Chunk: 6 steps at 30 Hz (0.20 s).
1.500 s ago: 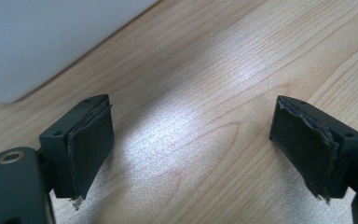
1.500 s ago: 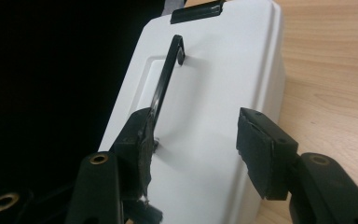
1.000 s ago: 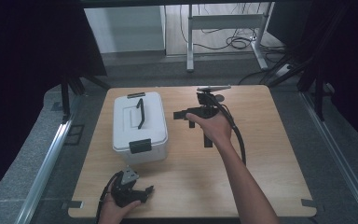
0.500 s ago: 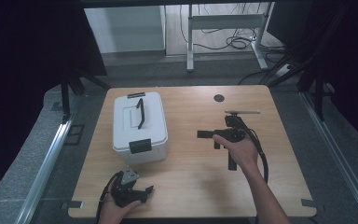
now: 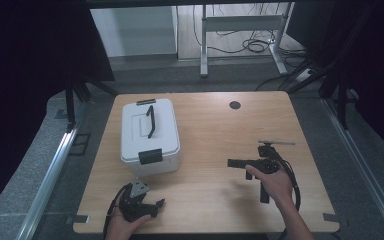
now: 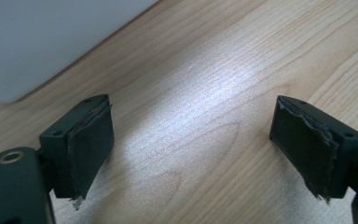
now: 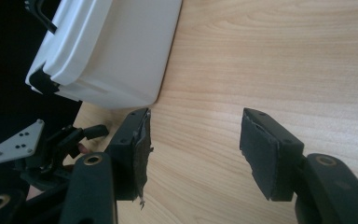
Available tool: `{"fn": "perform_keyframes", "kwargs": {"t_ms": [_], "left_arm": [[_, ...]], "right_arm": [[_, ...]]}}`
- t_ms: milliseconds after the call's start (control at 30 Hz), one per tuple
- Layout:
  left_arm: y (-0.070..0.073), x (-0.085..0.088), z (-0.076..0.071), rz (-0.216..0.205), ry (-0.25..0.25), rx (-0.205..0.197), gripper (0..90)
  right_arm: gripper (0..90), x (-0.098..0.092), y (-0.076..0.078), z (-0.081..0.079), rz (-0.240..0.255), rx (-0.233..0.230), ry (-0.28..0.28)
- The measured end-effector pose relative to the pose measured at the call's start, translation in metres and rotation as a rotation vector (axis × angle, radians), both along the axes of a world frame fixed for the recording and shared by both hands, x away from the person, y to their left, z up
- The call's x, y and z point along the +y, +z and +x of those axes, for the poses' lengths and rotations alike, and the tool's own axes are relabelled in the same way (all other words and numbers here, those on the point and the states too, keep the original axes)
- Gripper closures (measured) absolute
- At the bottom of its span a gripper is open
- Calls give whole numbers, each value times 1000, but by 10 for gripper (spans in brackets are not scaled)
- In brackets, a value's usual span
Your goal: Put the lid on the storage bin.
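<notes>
The right tool [image 5: 244, 163] has drawn back from the far tabletop [image 5: 215, 135] toward the near right edge; the left tool [image 5: 152, 205] is unmoved at the near edge. Both tools stand wide open, grasping nothing. The white box [image 5: 150, 135] sits closed at left, near the left tool.

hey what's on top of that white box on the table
A black carry handle lies along the white box's closed lid, with a black latch at the near edge. The lid hides whatever is inside.
</notes>
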<state>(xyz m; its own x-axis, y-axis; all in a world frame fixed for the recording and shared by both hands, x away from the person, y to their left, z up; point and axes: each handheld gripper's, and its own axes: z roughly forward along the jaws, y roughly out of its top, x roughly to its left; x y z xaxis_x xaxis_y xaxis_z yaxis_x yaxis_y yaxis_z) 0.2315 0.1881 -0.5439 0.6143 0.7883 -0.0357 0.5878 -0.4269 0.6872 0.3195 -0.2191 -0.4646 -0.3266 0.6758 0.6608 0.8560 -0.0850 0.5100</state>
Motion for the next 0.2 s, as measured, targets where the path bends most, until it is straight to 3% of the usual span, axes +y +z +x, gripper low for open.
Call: {"fn": "perform_keyframes", "kwargs": {"t_ms": [200], "left_arm": [[0, 0, 1, -1, 5, -1, 128]], "right_arm": [[426, -1, -1, -1, 9, -6, 8]]}}
